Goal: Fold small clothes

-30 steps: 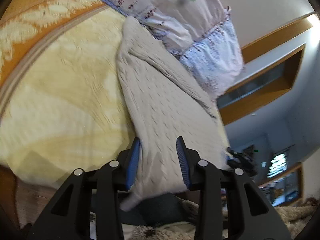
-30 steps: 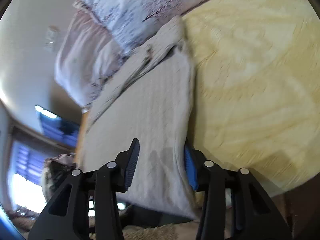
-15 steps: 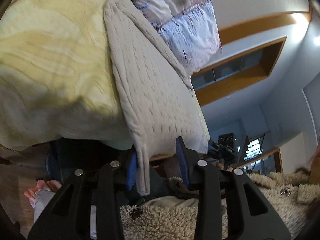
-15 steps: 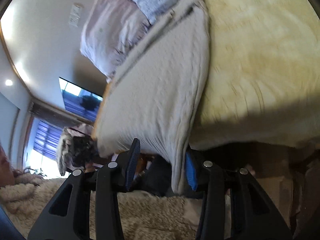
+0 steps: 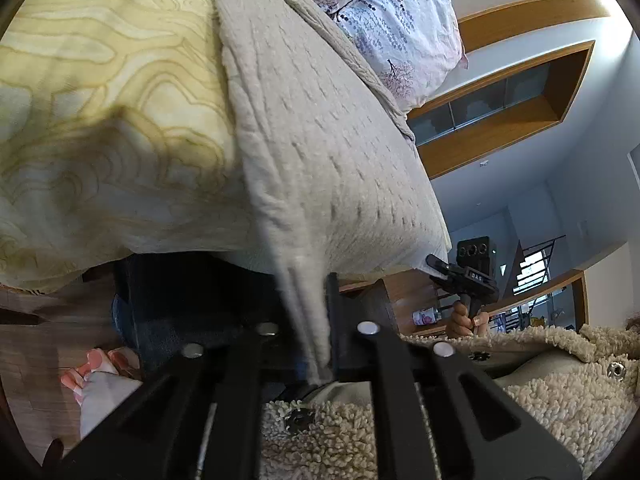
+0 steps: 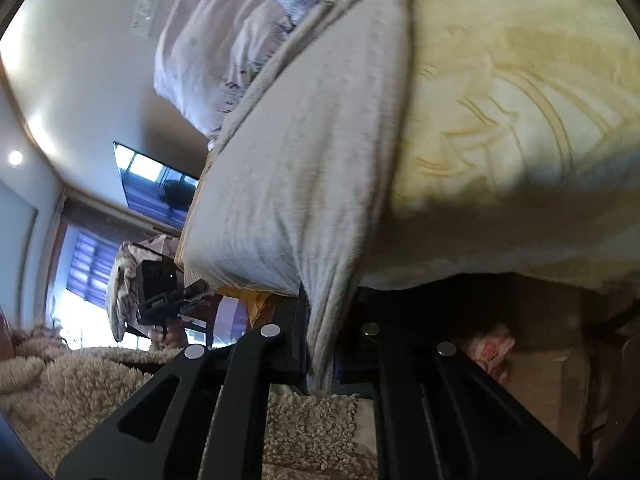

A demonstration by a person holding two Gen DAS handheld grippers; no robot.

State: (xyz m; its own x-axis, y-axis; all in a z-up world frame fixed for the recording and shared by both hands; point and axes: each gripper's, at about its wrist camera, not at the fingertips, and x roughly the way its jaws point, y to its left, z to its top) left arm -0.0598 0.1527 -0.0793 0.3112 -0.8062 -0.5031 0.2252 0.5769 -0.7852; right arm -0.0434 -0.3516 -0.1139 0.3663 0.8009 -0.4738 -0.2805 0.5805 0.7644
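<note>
A beige knit garment (image 5: 320,120) lies stretched over the yellow bedspread (image 5: 100,100), its near hem hanging past the bed's edge. My left gripper (image 5: 310,320) is shut on the hem's left corner. In the right wrist view the same garment (image 6: 304,152) runs up the bed, and my right gripper (image 6: 324,332) is shut on the hem's right corner. Each gripper also shows in the other's view, the right gripper (image 5: 464,276) and the left gripper (image 6: 168,296), both low beside the bed's edge.
Floral pillows (image 5: 400,20) lie at the head of the bed beyond the garment. The person's fleece jacket (image 5: 520,400) fills the space below both grippers. A wooden floor (image 5: 40,340) and a slippered foot (image 5: 96,376) show below the bed. A wall television (image 6: 156,188) hangs beyond.
Both grippers have closed on the garment's near hem and dropped below the bed's edge, pulling the hem off the bed toward the person.
</note>
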